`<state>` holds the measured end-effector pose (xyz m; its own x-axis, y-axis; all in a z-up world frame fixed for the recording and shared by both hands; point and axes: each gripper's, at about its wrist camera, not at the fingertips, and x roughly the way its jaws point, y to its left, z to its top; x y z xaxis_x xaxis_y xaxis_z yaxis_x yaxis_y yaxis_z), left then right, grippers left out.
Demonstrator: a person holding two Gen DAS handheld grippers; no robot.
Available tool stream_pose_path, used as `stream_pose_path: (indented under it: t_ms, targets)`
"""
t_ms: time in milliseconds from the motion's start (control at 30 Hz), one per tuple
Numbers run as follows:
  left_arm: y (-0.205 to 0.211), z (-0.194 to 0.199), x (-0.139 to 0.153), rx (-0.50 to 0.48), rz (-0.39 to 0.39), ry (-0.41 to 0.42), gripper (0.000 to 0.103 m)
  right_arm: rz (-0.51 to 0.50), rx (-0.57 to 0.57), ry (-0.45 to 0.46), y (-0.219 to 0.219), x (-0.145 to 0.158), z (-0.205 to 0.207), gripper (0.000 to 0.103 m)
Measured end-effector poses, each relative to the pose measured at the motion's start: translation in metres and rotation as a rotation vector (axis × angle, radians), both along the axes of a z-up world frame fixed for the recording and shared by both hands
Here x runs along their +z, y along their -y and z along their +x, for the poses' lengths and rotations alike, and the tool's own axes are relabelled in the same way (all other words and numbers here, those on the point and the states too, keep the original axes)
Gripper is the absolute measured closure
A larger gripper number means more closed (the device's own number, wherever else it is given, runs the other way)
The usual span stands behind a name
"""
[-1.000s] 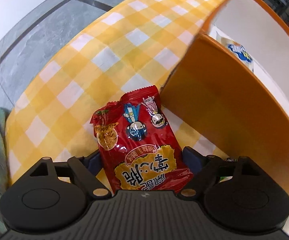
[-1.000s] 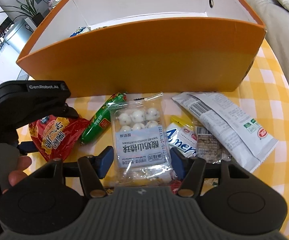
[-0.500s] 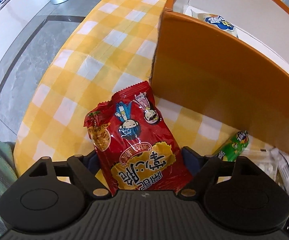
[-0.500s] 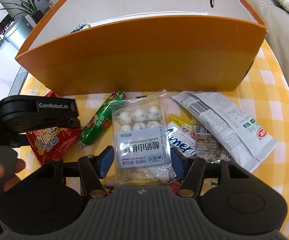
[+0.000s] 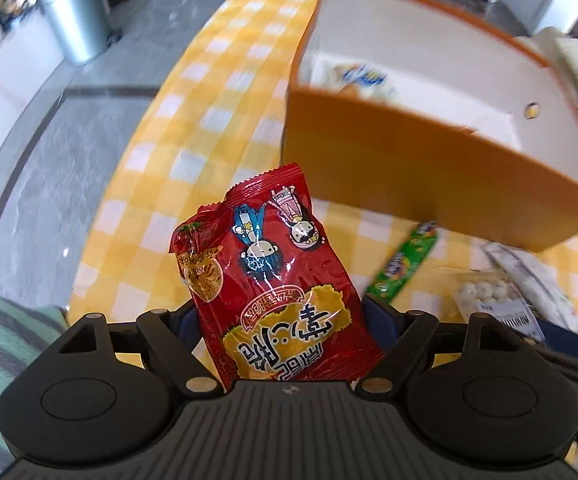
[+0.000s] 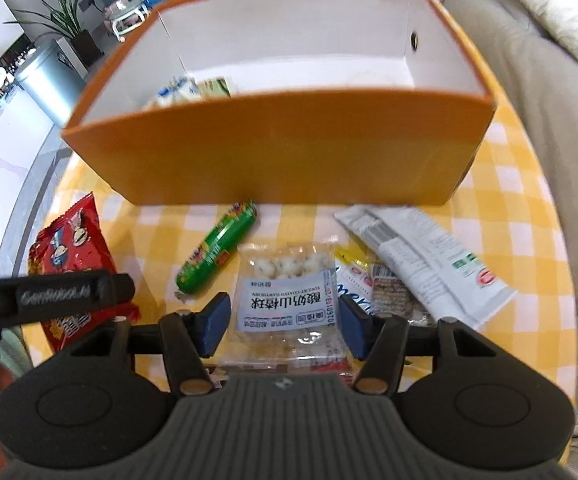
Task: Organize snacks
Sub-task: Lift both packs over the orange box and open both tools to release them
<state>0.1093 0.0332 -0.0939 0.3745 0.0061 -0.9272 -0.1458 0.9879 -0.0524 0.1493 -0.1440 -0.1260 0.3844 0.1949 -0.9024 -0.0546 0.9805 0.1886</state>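
Observation:
My left gripper (image 5: pixel 277 316) is shut on a red noodle-snack bag (image 5: pixel 269 280) and holds it above the table, left of the orange box (image 5: pixel 429 168); the bag also shows in the right wrist view (image 6: pixel 69 256). My right gripper (image 6: pixel 283 316) is shut on a clear pack of white yogurt hawthorn balls (image 6: pixel 289 300), held in front of the orange box (image 6: pixel 281 156). The box has white inner walls and holds a few snack packs (image 6: pixel 189 90) at its left end.
On the yellow checked tablecloth (image 6: pixel 501 184) lie a green sausage stick (image 6: pixel 217 252), a white wrapper (image 6: pixel 421 264) and small packs (image 6: pixel 389 292) beside it. A grey bin (image 5: pixel 77 24) stands on the floor at left. A sofa (image 6: pixel 549 80) is at right.
Both grippers have risen with their packs, so the inside of the box now shows. The left gripper has swung right toward the box with the red bag.

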Motion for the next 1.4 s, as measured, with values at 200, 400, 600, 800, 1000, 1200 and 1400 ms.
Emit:
stream_pose_path:
  t_ms: [200,400,600,800,1000,1200,1400]
  targets:
    - [0.009,-0.016,0.04,-0.089,0.001,0.112,0.01,0.01,0.023,0.086,0.001,0.031,-0.017,0.048]
    - [0.015,-0.018,0.067,-0.148,-0.027,0.17,0.01,0.018,0.049,0.175,0.006,0.059,-0.034,0.049]
    - [0.023,-0.006,0.086,-0.222,-0.029,0.215,0.01,0.017,0.035,0.254,0.018,0.09,-0.041,0.049]
    - [0.031,0.017,0.106,-0.281,-0.04,0.246,0.01,0.023,-0.009,0.32,0.036,0.117,-0.03,0.049]
    - [0.047,0.065,0.104,-0.33,-0.052,0.192,0.01,0.053,-0.094,0.305,0.049,0.12,0.007,0.049]
    - [0.065,0.109,0.081,-0.383,0.054,0.135,0.01,0.007,-0.124,0.257,0.049,0.095,0.052,0.049]
    - [0.075,0.144,0.047,-0.431,0.109,0.037,0.01,-0.017,-0.123,0.19,0.045,0.06,0.089,0.049]
